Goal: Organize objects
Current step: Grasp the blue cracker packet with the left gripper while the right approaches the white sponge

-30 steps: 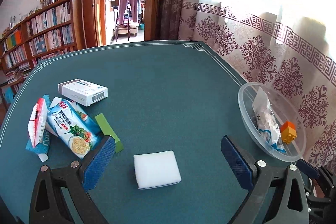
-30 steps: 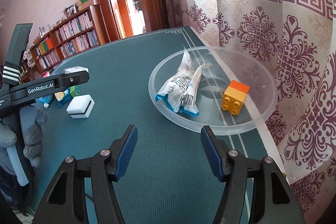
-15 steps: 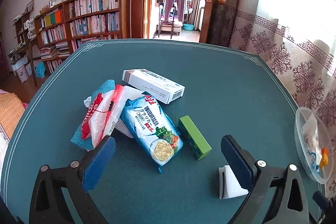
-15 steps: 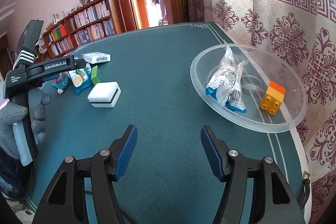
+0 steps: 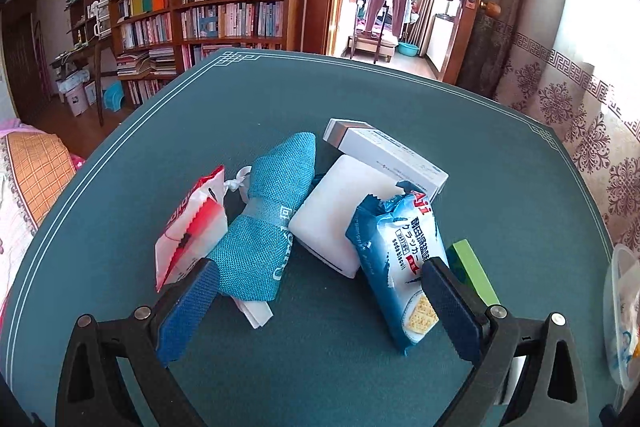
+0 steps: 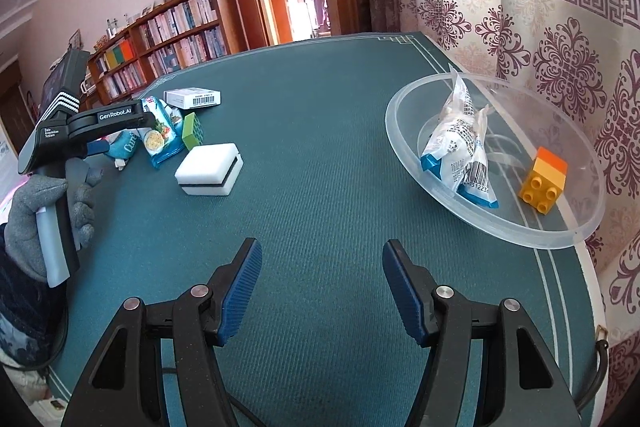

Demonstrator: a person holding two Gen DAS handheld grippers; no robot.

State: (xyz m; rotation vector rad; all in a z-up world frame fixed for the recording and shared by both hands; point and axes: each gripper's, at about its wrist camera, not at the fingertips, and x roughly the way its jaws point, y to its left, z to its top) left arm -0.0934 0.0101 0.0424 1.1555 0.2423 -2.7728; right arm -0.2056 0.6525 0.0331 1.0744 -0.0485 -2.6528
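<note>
Left wrist view: the left gripper (image 5: 320,301) hangs over the green tabletop (image 5: 500,187) with its jaws wide apart and nothing between the pads. Just beyond them lies a cluster of things: a red-and-white packet (image 5: 192,227) at the left, a teal woven pouch (image 5: 268,223) touching it, a white block (image 5: 336,211) beside the pouch, a blue cracker packet (image 5: 400,259) leaning on that block, a white carton (image 5: 384,155) behind, and a green block (image 5: 474,273) at the right, partly hidden by the right pad.

Right wrist view: the right gripper (image 6: 322,287) has its jaws apart over bare tabletop, holding nothing. A white sponge (image 6: 210,169) sits ahead to the left, near the cluster. To the right, well apart, a clear plastic bowl (image 6: 404,119) holds a snack bag (image 6: 460,147) and an orange-and-yellow brick (image 6: 544,179). A gloved hand (image 6: 44,211) grips the other gripper's handle at the left edge.
</note>
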